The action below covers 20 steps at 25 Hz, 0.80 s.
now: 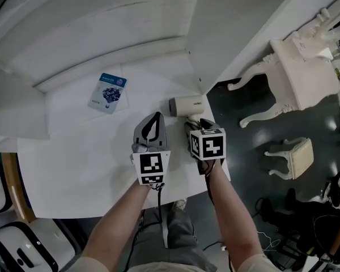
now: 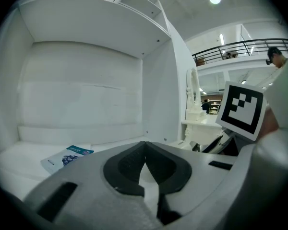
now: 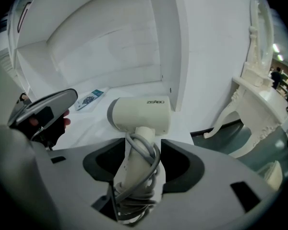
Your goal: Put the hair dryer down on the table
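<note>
Cream hair dryer (image 1: 187,105) lies on white surface (image 1: 73,157) near its right edge, barrel crosswise, handle twd the person, grey cord wound round handle. R gripper (image 3: 143,150) released: jaws apart either side of the handle, pads not pressing it. L gripper (image 2: 145,150) clenched, tips together, nothing betw. them, just left of R gripper. Blue/white packet (image 1: 108,93) flat on surface, back-left, apart from dryer.

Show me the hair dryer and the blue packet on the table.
hair dryer (image 3: 140,114), right gripper view, on its cream barrel.
blue packet (image 1: 108,93), head view, on its printed front.
</note>
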Tool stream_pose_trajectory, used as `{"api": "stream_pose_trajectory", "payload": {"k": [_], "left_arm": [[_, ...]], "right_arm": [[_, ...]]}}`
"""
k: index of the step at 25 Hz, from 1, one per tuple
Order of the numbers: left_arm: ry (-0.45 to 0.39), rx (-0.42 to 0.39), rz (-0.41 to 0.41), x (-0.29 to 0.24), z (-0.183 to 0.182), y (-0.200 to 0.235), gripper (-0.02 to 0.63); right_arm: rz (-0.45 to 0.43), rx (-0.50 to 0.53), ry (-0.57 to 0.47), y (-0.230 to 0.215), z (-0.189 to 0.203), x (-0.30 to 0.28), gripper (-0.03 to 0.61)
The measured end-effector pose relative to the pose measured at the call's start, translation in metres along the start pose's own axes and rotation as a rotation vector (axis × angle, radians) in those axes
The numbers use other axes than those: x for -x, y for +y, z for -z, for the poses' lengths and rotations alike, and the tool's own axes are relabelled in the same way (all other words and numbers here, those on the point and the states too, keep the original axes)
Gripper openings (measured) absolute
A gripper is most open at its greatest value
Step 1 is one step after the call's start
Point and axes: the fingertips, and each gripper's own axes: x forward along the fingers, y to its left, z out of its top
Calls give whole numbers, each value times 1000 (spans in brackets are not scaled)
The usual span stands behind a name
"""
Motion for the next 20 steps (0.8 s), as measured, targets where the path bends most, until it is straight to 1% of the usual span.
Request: {"api": "stream_pose_trajectory", "payload": {"k": [2,4,6,8,9,10,11,12,16,20], "left_arm": [[13,-15,-23,3,-8,5,14],[18,-8,-42,7,-18,10,14],[-2,5,-42,14,-33,12,14],[-31,1,-33,22,-52,11,14],[-44,-4,-29,27,-63,11,14],[-54,-9,-26,32,-73,10,14],[-62,-15,-25,38,-85,9,14],[-70,-20,-26,44,-97,9,14],[-134,-38,-24,73,-156,5,14],[-221,-74,-26,110,-220,0,14]], "right_arm": [[15,-12,-69,1,-13,17,221],[32,5,-135,5,-29,36,221],[33,36,-191,12,-46,57,219],[31,65,-251,19,-61,81,214],[36,75,-289,22,-70,95,200],[47,82,-332,24,-78,111,170],[60,87,-377,25,-88,128,115],[73,93,-420,27,-97,146,76],[77,123,-564,42,-130,219,52],[59,196,-704,71,-157,297,46]]}}
